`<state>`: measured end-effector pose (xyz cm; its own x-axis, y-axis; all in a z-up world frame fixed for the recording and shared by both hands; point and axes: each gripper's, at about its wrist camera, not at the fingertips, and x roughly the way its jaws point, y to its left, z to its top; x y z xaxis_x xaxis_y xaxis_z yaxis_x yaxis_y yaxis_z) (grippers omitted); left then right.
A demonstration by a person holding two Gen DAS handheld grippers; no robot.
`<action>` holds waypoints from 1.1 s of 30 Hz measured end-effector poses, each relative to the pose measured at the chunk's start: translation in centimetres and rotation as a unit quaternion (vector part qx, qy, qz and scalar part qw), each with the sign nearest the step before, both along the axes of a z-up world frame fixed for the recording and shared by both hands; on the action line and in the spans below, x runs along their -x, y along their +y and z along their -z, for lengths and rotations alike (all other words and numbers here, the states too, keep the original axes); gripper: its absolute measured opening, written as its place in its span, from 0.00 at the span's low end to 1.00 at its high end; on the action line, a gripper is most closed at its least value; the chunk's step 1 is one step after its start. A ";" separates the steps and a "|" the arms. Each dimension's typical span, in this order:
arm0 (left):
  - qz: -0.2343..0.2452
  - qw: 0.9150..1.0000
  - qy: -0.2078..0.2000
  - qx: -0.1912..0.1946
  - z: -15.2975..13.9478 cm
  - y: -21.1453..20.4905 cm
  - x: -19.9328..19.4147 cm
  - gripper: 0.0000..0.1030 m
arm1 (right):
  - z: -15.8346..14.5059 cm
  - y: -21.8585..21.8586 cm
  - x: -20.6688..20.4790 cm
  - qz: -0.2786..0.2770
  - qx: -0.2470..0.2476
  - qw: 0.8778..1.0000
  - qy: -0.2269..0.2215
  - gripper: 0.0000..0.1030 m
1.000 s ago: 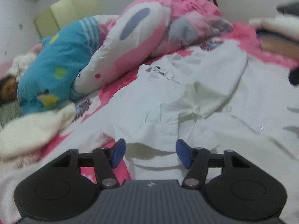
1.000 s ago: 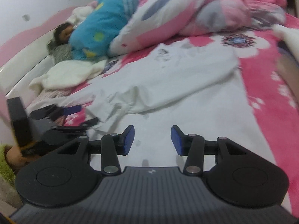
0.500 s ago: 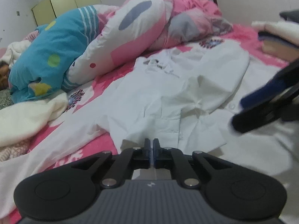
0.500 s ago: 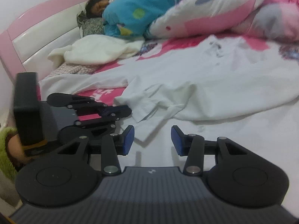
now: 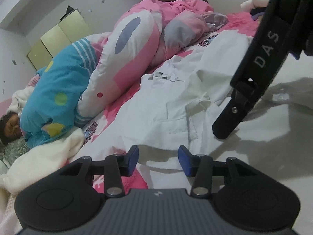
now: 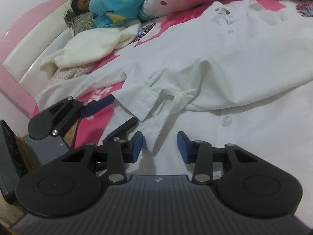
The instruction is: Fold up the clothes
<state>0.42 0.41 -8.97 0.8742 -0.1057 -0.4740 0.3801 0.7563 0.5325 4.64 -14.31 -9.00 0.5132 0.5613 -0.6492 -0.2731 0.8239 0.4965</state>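
white button-up shirt (image 6: 225,62) lies spread across the pink floral bedsheet (image 6: 97,121), collar end toward the bedding pile, one sleeve folded over the body with its cuff (image 6: 142,99) loose near the front edge. a clear button (image 6: 225,120) shows on the placket beside the cuff.

left gripper (image 5: 158,159): jaws apart and opening, blue pads clear of the cloth; the shirt's edge lies just ahead of and below them, nothing pinched. in the right wrist view this tool appears at lower left, over the sheet.

right gripper (image 6: 159,146): jaws apart and closing; a strip of the cuff placket lies between the pads, not yet pressed. its black body crosses the upper right of the left wrist view (image 5: 254,68), over the shirt.

beyond the shirt: a pink and white quilt (image 5: 137,49), a blue spotted blanket (image 5: 60,90), a cream fleece (image 6: 93,45). a person (image 6: 80,2) lies at the pink headboard (image 6: 17,45), under the blue blanket.
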 end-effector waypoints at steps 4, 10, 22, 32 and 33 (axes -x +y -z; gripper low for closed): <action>-0.011 1.000 0.007 0.018 -0.1 0.7 -0.9 0.24 | 0.4 0.1 -0.6 0.007 -0.004 1.000 0.011 0.16; -0.020 0.998 0.018 0.060 -0.7 2.2 -1.5 0.08 | 0.6 0.0 -0.7 0.014 -0.009 1.000 0.013 0.04; -0.021 0.999 -0.005 0.037 -0.4 2.5 -0.6 0.51 | 0.6 -0.4 -0.9 0.023 -0.040 0.998 0.043 0.18; -0.061 0.986 0.032 0.149 -1.5 4.7 -2.5 0.01 | 0.9 -0.6 -1.1 0.017 -0.054 0.998 0.029 0.04; -0.063 0.983 0.034 0.167 -1.9 5.2 -2.5 0.01 | 0.7 -0.7 -0.9 0.021 -0.059 0.998 0.024 0.03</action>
